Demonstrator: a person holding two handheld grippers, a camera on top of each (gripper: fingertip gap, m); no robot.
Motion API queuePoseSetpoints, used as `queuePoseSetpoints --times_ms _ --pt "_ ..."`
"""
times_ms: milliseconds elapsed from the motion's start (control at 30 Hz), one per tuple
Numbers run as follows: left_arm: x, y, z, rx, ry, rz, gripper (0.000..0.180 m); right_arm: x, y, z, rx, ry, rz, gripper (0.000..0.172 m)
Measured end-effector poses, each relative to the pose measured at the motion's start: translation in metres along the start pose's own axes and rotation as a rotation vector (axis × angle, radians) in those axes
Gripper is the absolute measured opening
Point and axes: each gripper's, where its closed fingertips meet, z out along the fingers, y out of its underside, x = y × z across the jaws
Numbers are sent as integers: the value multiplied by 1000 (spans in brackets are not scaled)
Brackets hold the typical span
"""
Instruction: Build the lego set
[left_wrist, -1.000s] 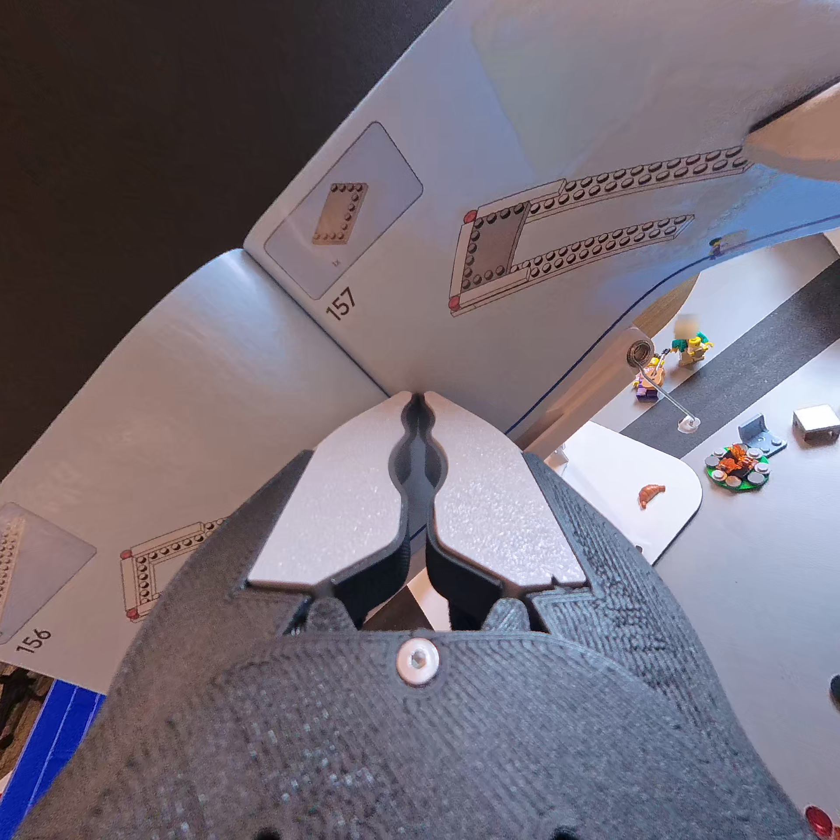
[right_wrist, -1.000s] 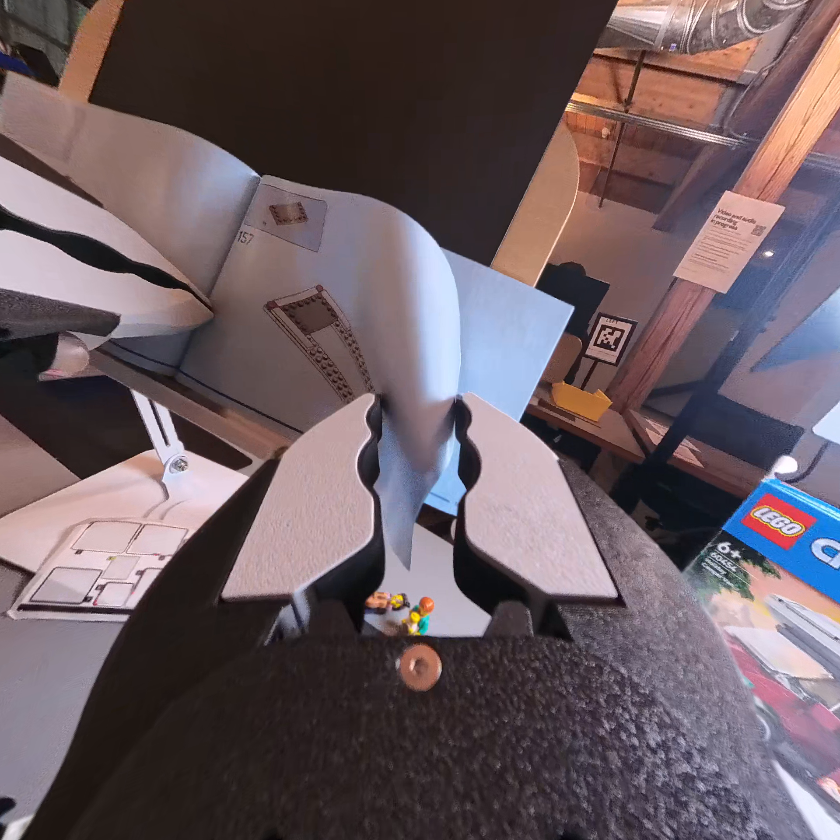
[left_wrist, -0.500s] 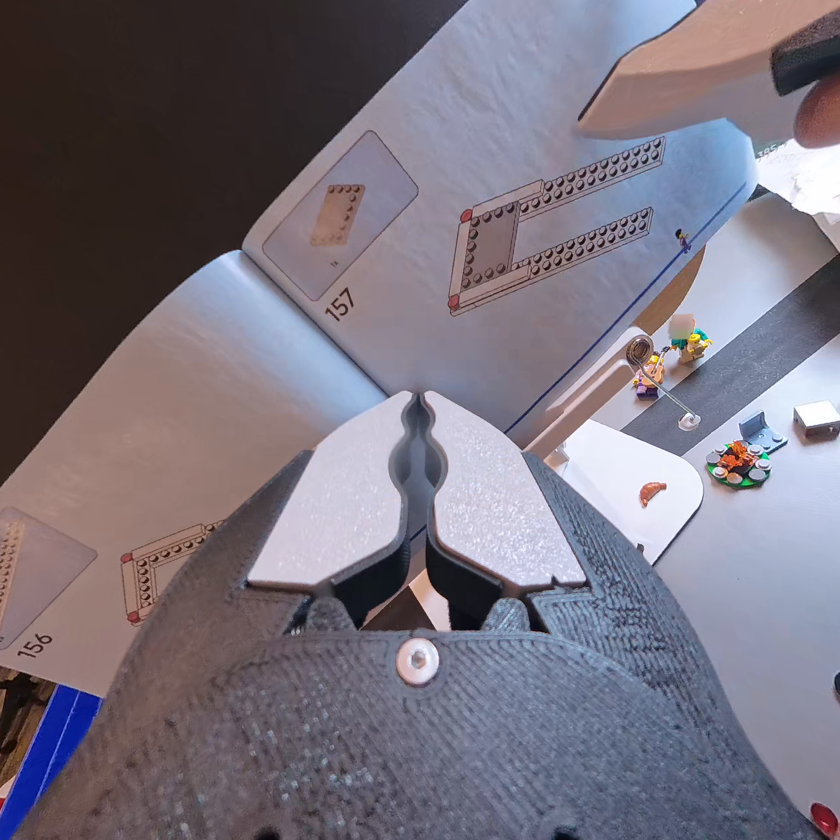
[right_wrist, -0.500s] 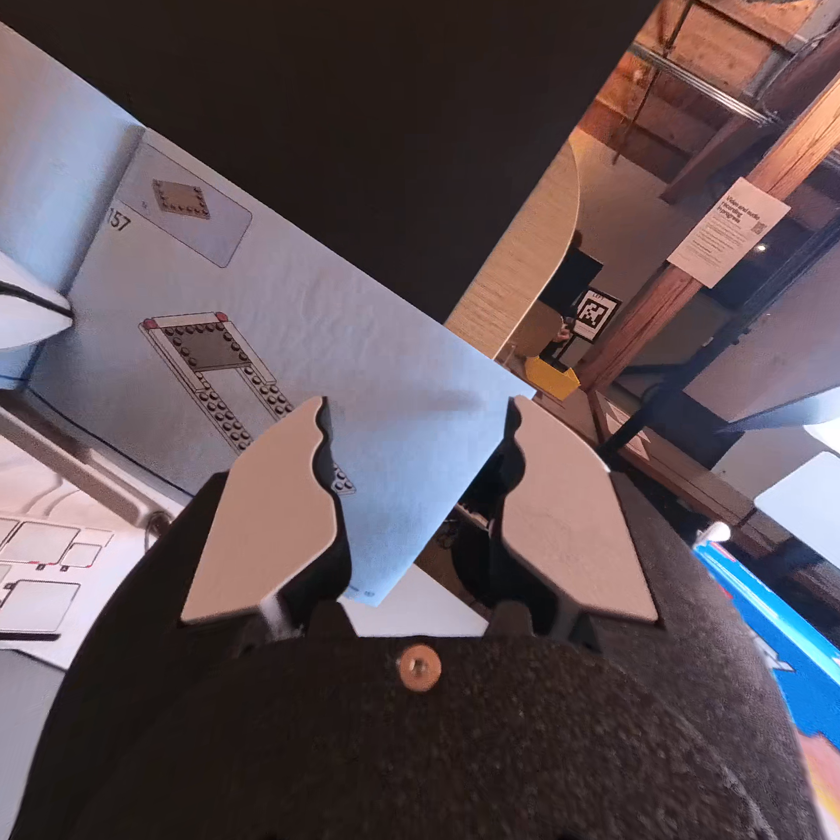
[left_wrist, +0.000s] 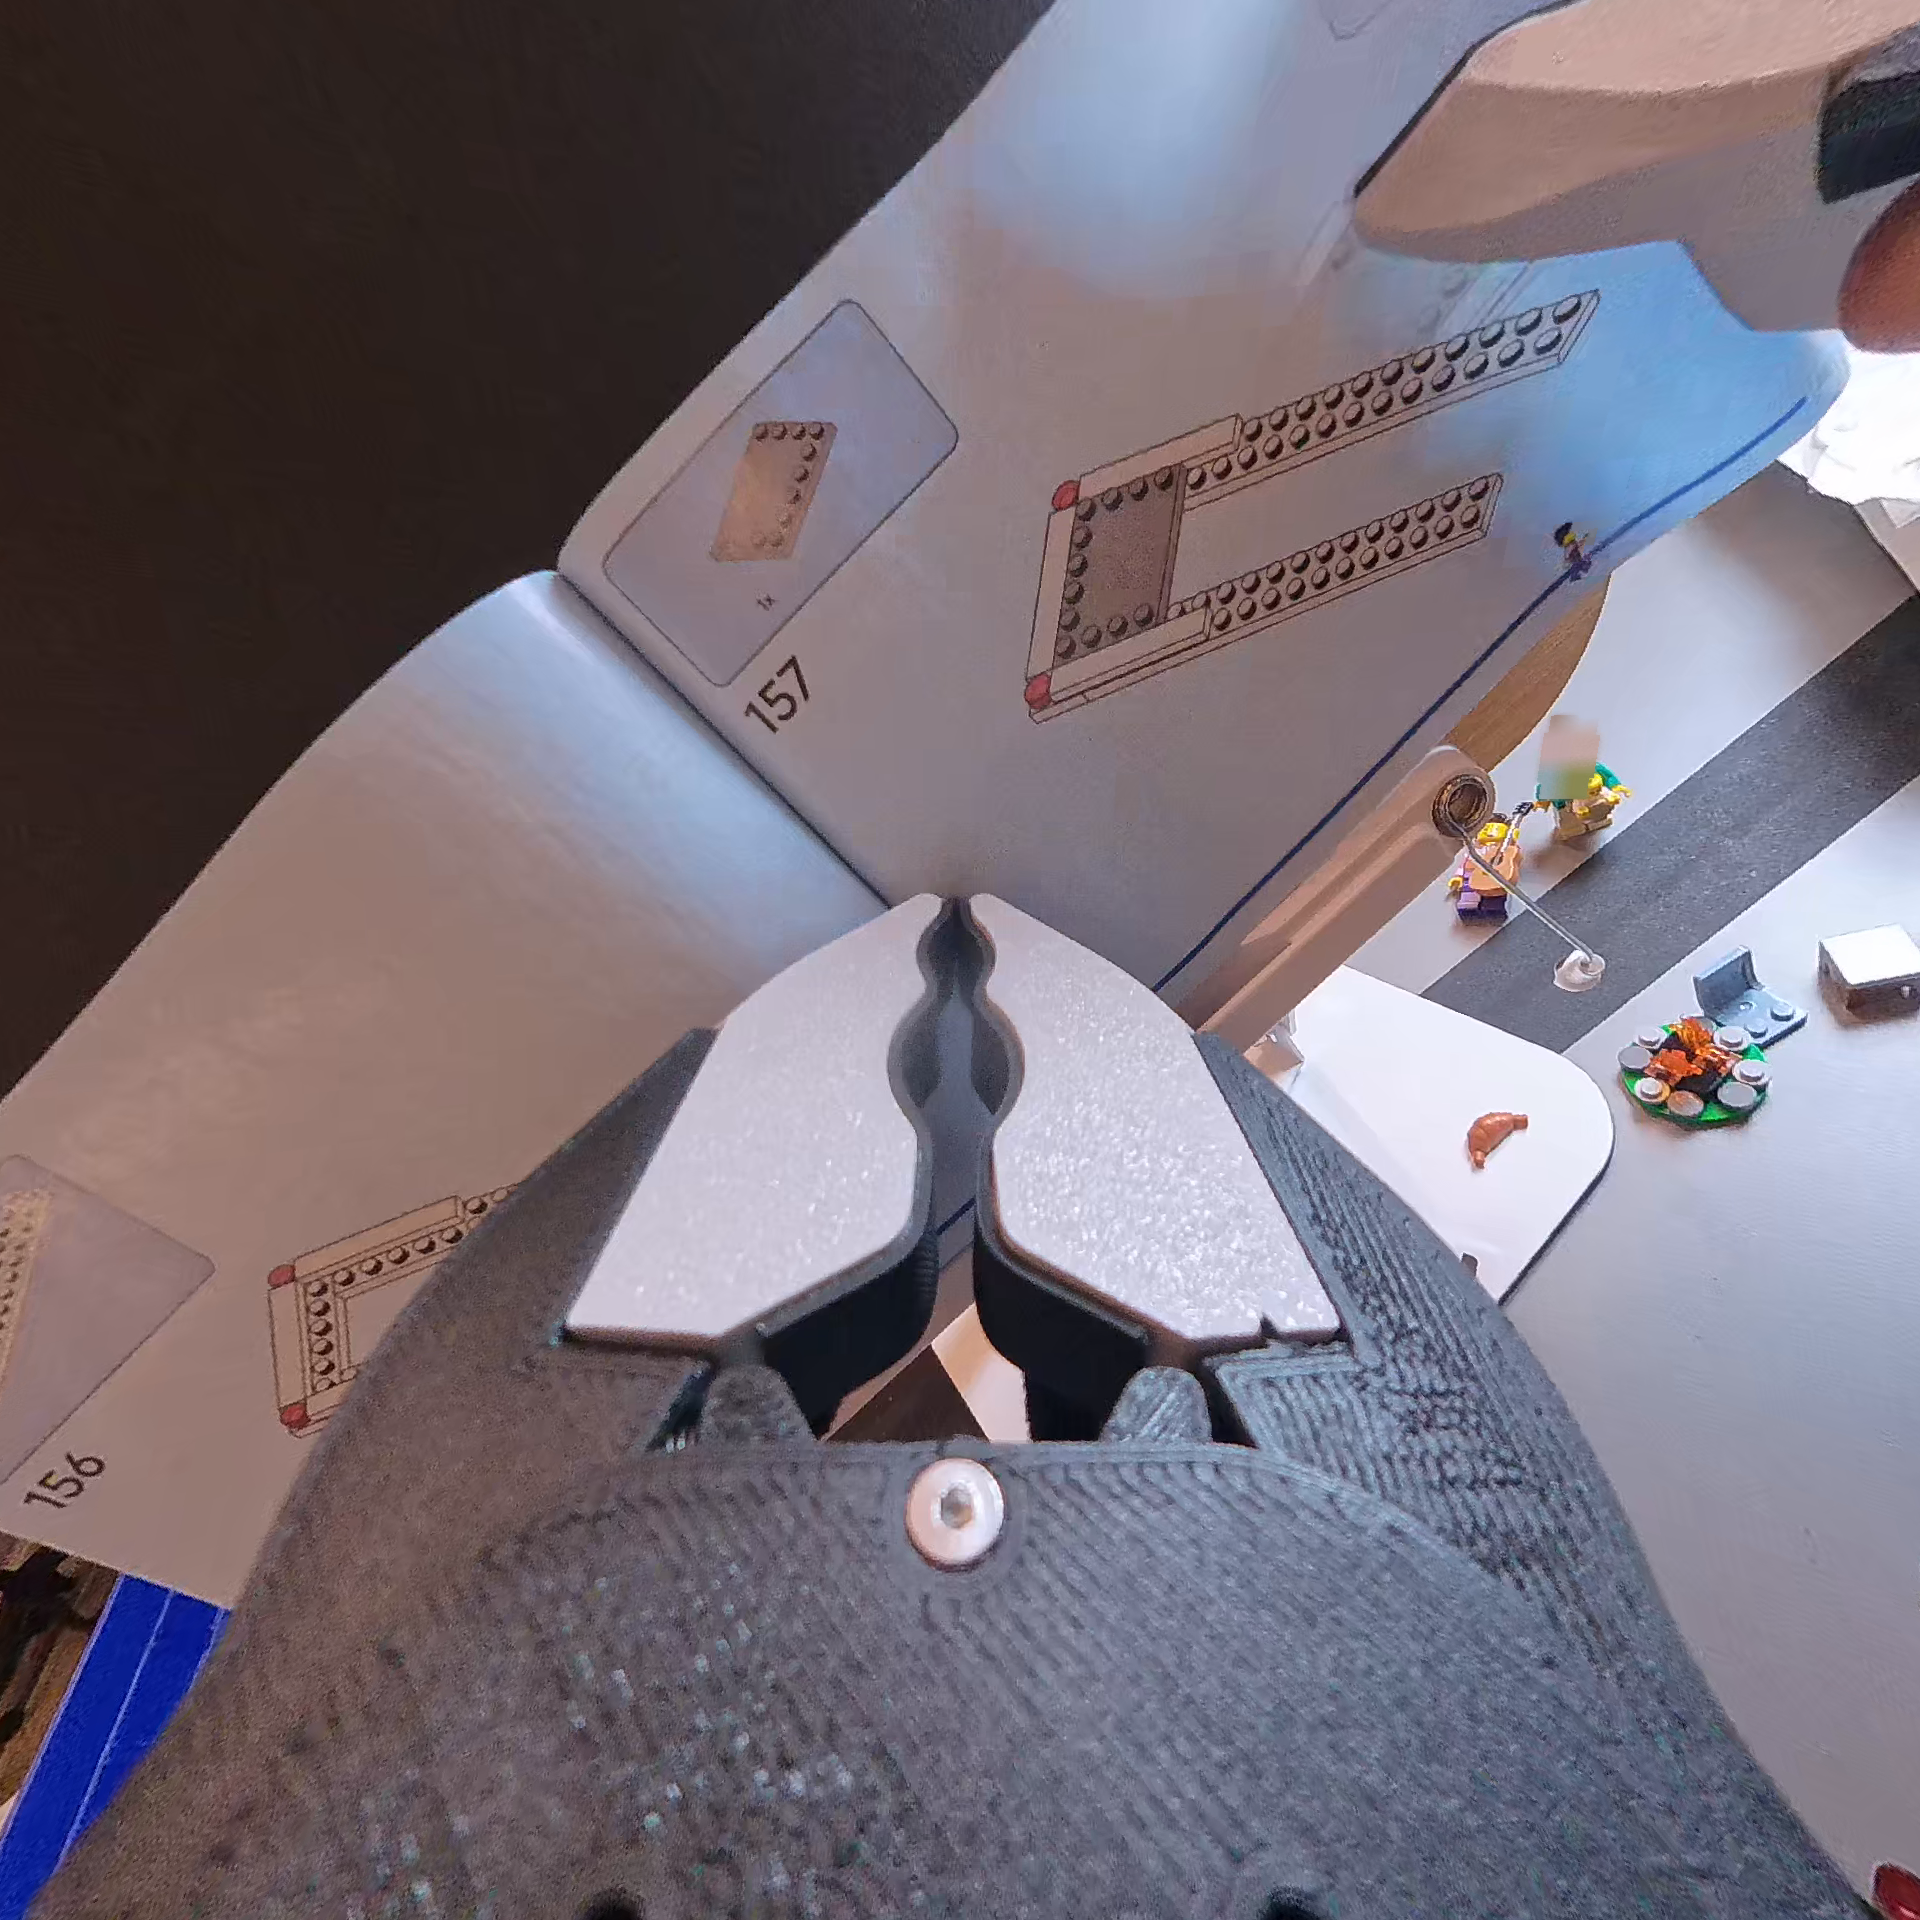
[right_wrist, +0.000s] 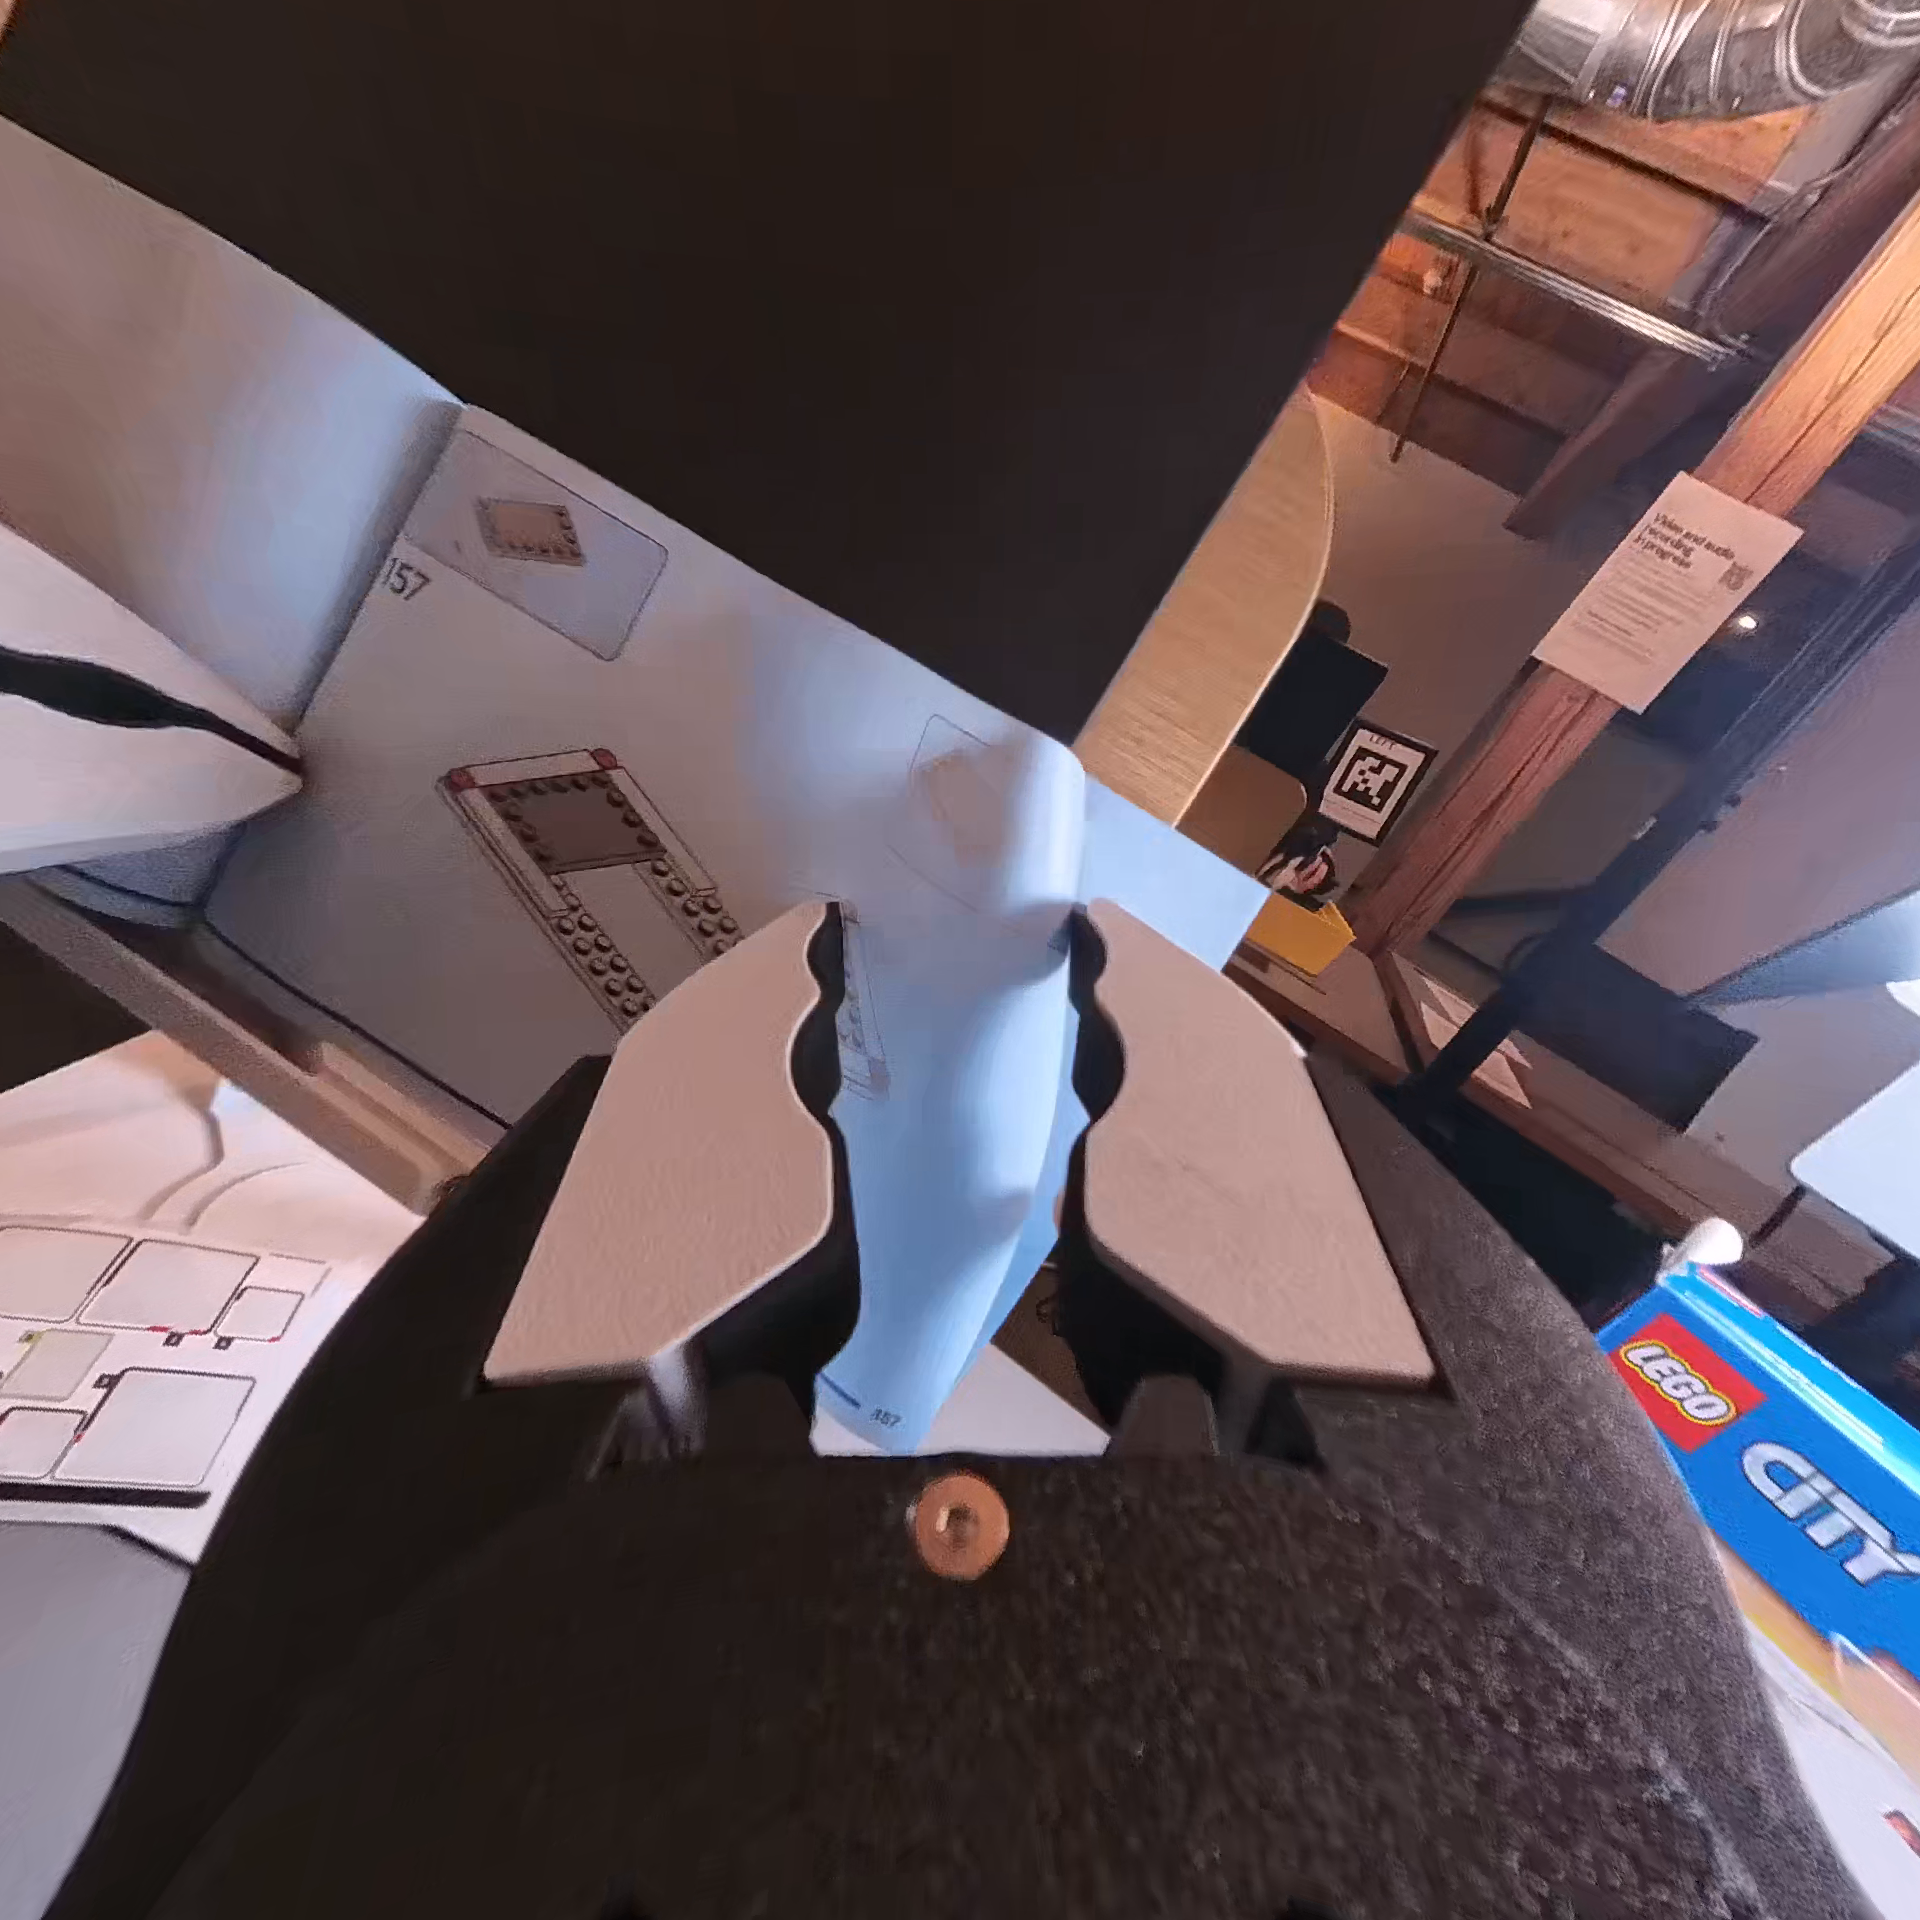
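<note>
An open light-blue instruction booklet (left_wrist: 1143, 748) stands propped on a stand against a dark panel. My left gripper (left_wrist: 956, 909) is shut, its tips against the booklet's lower edge at the spine. It also shows at the left of the right wrist view (right_wrist: 283, 756). My right gripper (right_wrist: 956, 920) has its fingers partly apart around the curled free corner of the right-hand page (right_wrist: 966, 1091). The curl stands between the fingers (right_wrist: 1195, 1143) and is not pinched flat. One right finger (left_wrist: 1610, 135) shows at the top right of the left wrist view.
On the grey table to the right are two minifigures (left_wrist: 1486, 868), a round green plate with a campfire build (left_wrist: 1694, 1075), a small brown croissant piece (left_wrist: 1496, 1132) on the white stand base (left_wrist: 1455, 1039), and small grey parts. A blue toy box (right_wrist: 1766, 1455) and a sticker sheet (right_wrist: 135, 1351) flank the right gripper.
Half a second ago the right fingers stood wide with the page lying flat. Now they have come closer together and the page corner curls up between them. The left gripper has not moved.
</note>
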Motion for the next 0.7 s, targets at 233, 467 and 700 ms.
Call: queuePoseSetpoints --times_ms 233,467,700 --pt "0 0 0 5 5 -3 0 -21 -4 -3 36 -74 -71 37" --pt "0 0 -1 8 15 -8 0 -46 33 -20 -36 -162 16 45" --pt "0 0 -1 8 22 -10 0 -73 19 -51 45 -507 259 39"
